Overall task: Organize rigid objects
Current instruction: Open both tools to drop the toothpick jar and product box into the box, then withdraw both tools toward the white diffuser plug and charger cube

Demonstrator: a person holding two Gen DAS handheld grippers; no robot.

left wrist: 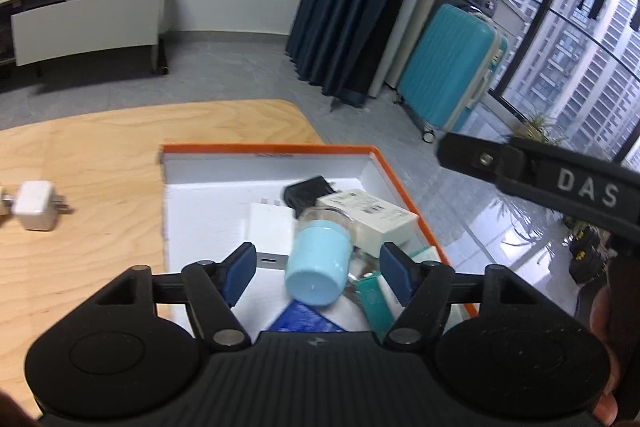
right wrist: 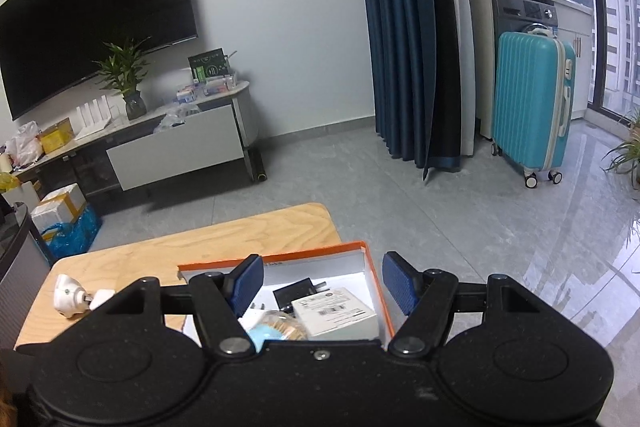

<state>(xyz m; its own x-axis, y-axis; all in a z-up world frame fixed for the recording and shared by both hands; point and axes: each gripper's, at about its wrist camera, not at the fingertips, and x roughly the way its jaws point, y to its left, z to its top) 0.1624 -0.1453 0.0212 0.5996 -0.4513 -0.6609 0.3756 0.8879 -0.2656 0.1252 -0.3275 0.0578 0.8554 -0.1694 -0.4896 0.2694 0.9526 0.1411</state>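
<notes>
Left wrist view: left tool (left wrist: pixel 318 269) spread and empty above the orange-rimmed box (left wrist: pixel 264 148) at lower centre, blue-capped jar (left wrist: pixel 320 267) lying inside, seemingly deposited, white charger (left wrist: pixel 37 211) left out on table (left wrist: pixel 100 155); right wrist view: right tool (right wrist: pixel 322 283) spread, its body hiding the box's near contents.

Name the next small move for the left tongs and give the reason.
Probably swing the left tongs left toward the white cube-shaped plug adapter on the light wooden table. They hang open and empty over the orange-rimmed white box, where the light-blue-capped jar already lies; the adapter sits outside it.
</notes>
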